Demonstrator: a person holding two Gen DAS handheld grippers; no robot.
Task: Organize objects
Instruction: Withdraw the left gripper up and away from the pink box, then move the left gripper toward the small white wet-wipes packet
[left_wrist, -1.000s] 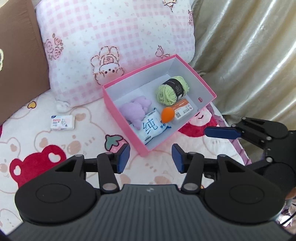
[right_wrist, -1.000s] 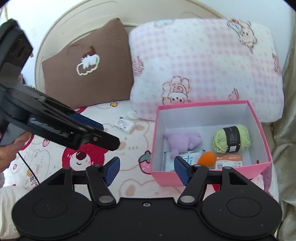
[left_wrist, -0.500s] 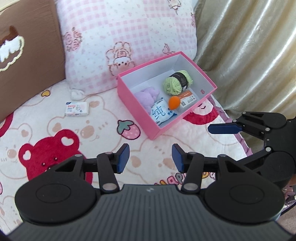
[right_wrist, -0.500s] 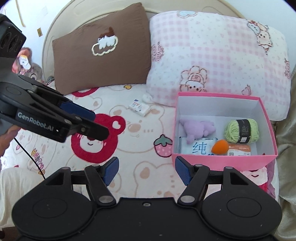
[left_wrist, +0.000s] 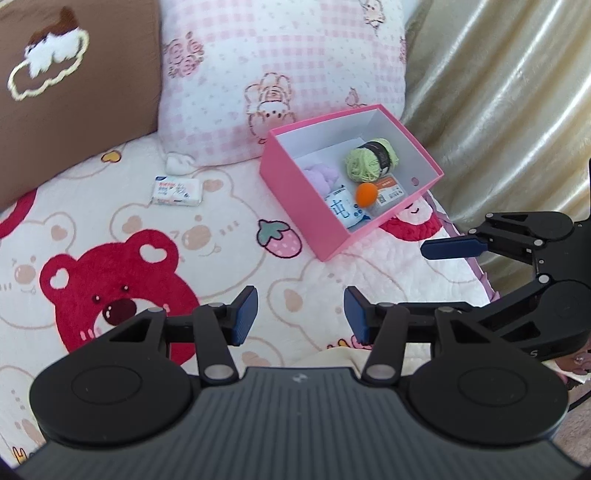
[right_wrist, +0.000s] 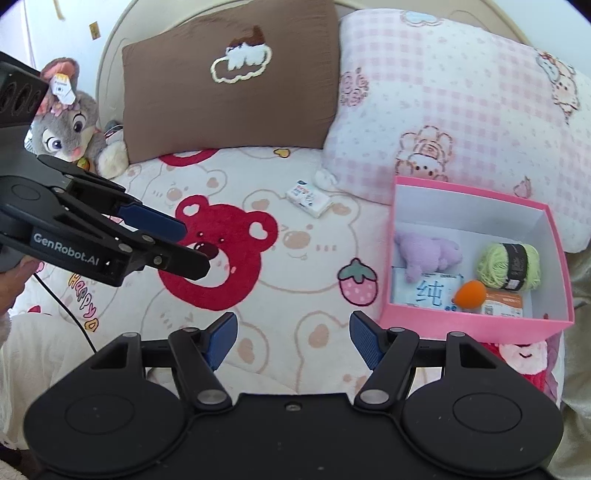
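A pink box (left_wrist: 295, 195) (right_wrist: 476, 325) lies open on the bed by the pink pillow. It holds a green yarn ball (right_wrist: 508, 264), a purple plush (right_wrist: 428, 253), an orange ball (right_wrist: 469, 293), a white tissue pack (right_wrist: 424, 293) and an orange-and-white packet (right_wrist: 504, 304). A small white packet (left_wrist: 177, 190) (right_wrist: 308, 195) lies alone on the bedspread, left of the box. My left gripper (left_wrist: 301, 314) hangs open and empty over the bedspread, short of the box. My right gripper (right_wrist: 293, 338) is open and empty too, with the box at its right.
A brown pillow (right_wrist: 229, 81) and a pink checked pillow (right_wrist: 461, 110) lean at the head of the bed. A grey plush rabbit (right_wrist: 70, 125) sits at the far left. A beige curtain (left_wrist: 498, 110) hangs right of the box. A black cable (right_wrist: 74, 317) trails over the bedspread.
Both grippers have drawn back and to the left from the pink box, so it looks smaller and further right. More bedspread, the brown pillow and the plush rabbit have come into view.
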